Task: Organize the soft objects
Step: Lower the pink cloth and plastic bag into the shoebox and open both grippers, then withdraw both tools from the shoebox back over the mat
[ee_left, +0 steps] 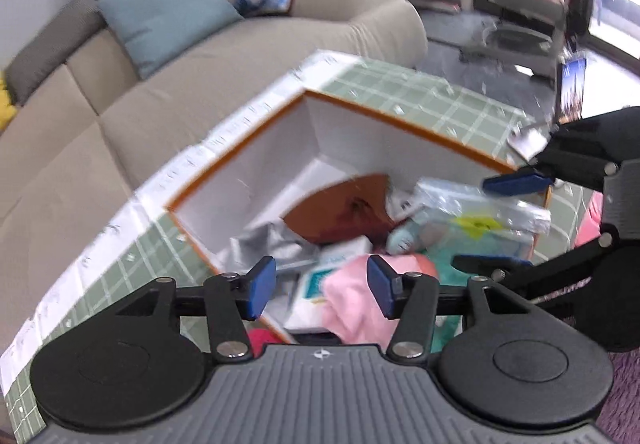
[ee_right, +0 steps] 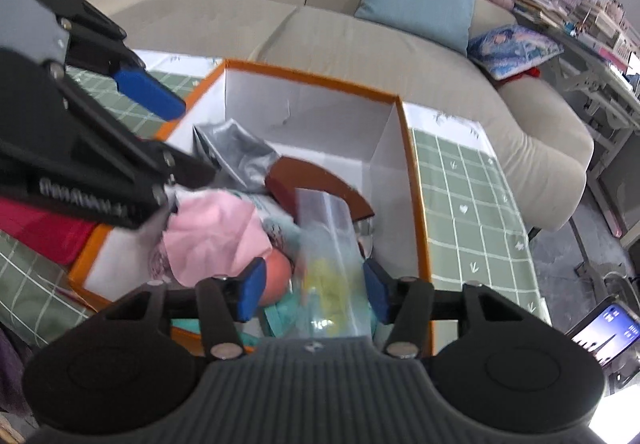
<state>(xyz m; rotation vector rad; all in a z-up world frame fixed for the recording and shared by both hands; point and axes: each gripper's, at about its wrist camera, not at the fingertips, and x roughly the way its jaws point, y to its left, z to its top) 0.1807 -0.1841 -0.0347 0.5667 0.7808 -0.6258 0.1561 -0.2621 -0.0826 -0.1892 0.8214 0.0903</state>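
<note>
Far corner of the white-walled, orange-rimmed cardboard box [ee_right: 400,132] bare and open from above, near half crowded with pink cloth [ee_right: 216,232], crinkled silver foil bag [ee_right: 240,156] and clear plastic packet [ee_right: 328,244], beige fabric sofa [ee_right: 360,44] close behind the green checked tabletop [ee_right: 468,204]

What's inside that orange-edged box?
The box holds a pink cloth, silver bag, brown curved piece, clear plastic packet and teal fabric. Anything beneath them, and most of the floor, is covered.
</note>
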